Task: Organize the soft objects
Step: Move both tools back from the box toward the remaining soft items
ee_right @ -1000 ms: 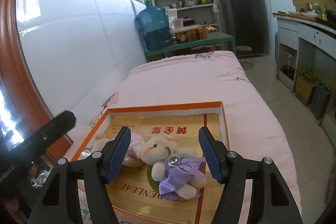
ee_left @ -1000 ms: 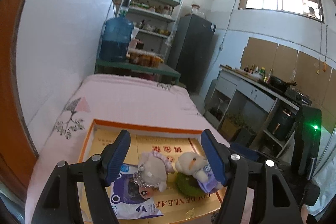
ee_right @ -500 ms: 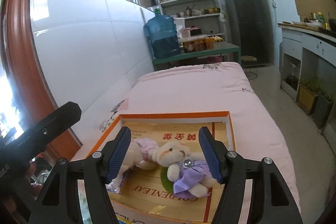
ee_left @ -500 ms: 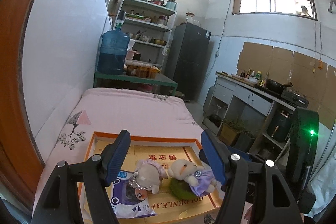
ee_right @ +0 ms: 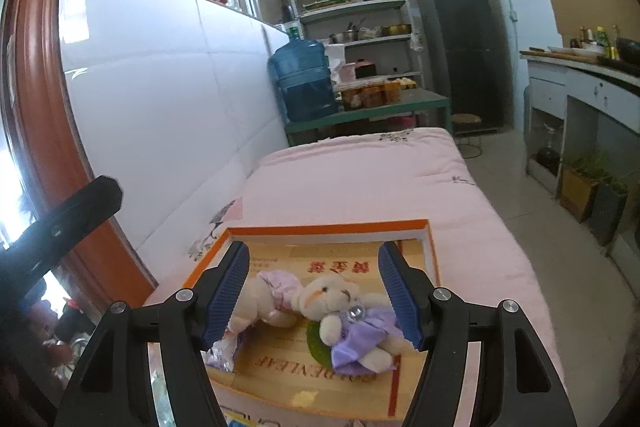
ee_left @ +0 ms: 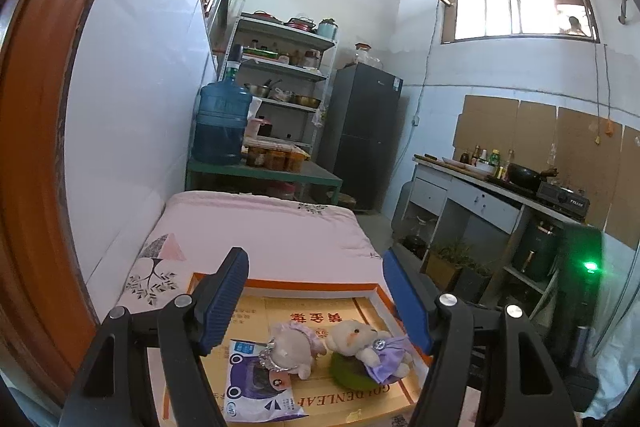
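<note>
1. I see both hand-held grippers empty. The left hand-held gripper [ee_left: 316, 301] stands with its blue ribbed pads wide apart and nothing between them. The right hand-held gripper [ee_right: 314, 295] is spread just as wide and holds nothing either.

2. The soft things lie together in the shallow orange-rimmed cardboard box [ee_right: 328, 227], which sits on the pink quilted bed [ee_right: 360, 179]. I judge the box to be the collecting place, since its low walls keep loose toys from rolling off the quilt.

3. The cream plush bear in a purple dress [ee_right: 344, 323] lies on its back, partly on a round green felt pad [ee_right: 318, 345], near the box's right side.

4. The second cream plush bear in a pale pink dress [ee_right: 264, 297] lies head to head with it, touching, and rests against a purple-and-white plastic packet [ee_left: 256, 383].

5. Both hand-held grippers sit above and short of the box, aimed slightly down. I read this as the toys being placed already, with the wide-open pads clear of them.
</note>
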Tool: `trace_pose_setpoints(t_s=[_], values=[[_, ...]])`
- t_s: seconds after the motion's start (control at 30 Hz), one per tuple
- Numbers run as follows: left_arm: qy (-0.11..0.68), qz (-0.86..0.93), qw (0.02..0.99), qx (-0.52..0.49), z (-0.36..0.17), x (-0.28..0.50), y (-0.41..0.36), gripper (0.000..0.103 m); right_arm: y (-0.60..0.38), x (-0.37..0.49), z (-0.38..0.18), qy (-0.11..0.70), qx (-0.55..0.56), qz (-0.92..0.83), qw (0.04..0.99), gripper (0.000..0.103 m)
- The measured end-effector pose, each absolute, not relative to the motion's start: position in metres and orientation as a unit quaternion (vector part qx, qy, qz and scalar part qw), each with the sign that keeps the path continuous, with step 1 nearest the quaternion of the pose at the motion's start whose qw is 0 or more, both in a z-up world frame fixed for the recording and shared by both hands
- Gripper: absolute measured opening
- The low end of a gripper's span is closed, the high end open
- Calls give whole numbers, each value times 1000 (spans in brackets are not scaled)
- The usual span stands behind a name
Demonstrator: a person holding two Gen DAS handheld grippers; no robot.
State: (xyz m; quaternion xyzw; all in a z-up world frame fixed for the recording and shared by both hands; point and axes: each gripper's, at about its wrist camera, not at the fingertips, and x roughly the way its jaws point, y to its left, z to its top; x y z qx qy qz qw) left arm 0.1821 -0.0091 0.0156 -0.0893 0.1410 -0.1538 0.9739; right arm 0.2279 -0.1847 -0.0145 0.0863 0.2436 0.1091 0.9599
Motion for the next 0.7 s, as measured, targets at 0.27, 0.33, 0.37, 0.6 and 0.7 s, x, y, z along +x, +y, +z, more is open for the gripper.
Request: trace_pose_setpoints(t_s=[0.27, 0.33, 0.37, 0.6, 0.7], values=[[150, -157, 972, -89, 11, 184, -8, 69, -194, 185, -22, 270, 80, 86, 956, 69], [152, -159, 971, -91, 11, 183, -7, 69, -197, 173, -23, 272, 80, 83, 955, 69], [152, -162, 971, -94, 12, 183, -7, 69, -198, 167, -23, 272, 81, 81, 955, 69], [140, -178, 969, -94, 21, 170, -7, 69, -198, 130, -24, 279, 82, 77, 954, 69], [141, -189, 967, -96, 25, 166, -10, 69, -194, 116, -26, 288, 84, 85, 950, 69]])
